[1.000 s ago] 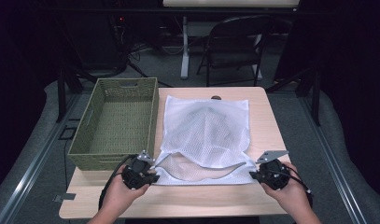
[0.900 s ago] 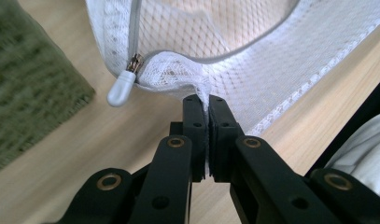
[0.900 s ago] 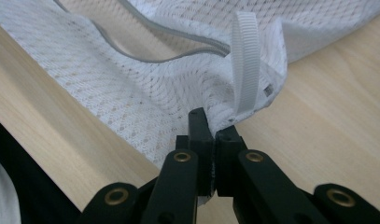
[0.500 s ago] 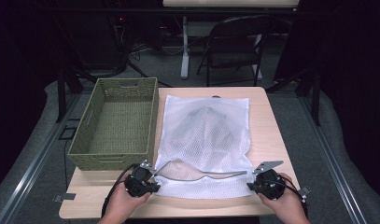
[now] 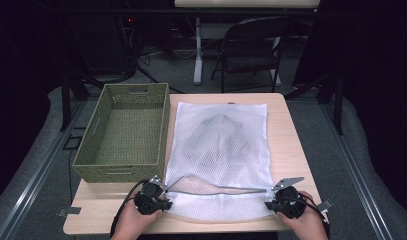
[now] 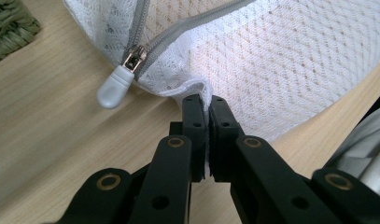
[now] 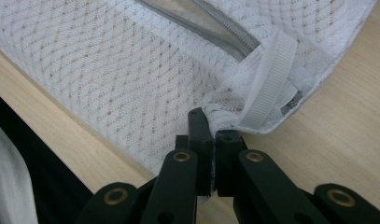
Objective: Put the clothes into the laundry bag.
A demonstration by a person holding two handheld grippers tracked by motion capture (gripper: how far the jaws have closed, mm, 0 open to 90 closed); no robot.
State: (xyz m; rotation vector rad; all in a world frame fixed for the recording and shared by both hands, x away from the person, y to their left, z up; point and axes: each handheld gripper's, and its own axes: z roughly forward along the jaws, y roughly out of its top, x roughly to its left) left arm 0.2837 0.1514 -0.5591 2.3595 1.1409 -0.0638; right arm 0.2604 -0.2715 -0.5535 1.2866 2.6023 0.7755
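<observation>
A white mesh laundry bag (image 5: 218, 150) lies flat on the light wooden worktop (image 5: 291, 145), from near the far edge down to the near edge, and a darker piece of cloth shows dimly through its net. The mesh is a fine, soft diamond weave, and a grey zipper (image 5: 216, 187) runs across the bag close to its near end, where the opening gapes a little. Beside the bag, at the left side of the worktop, stands a rectangular woven basket (image 5: 98, 142) of olive green colour with cut-out handles in its short walls. The left gripper (image 5: 158, 196) is held by a hand (image 5: 133, 222) at the near left corner of the bag, and the right gripper (image 5: 277, 197) by the other hand (image 5: 306, 225) at the near right corner; both forearms come in low from the near edge. In the left gripper view the black jaws are pressed together on a fold of the white hem, and just beside them the grey rounded zipper pull (image 6: 115, 84) with a coppery slider hangs on the wood. In the right gripper view the jaws pinch the bag's hem in the same way, next to a ribbed white tape loop (image 7: 269, 79) at the zipper's end, a detail too small to see from the high view.
</observation>
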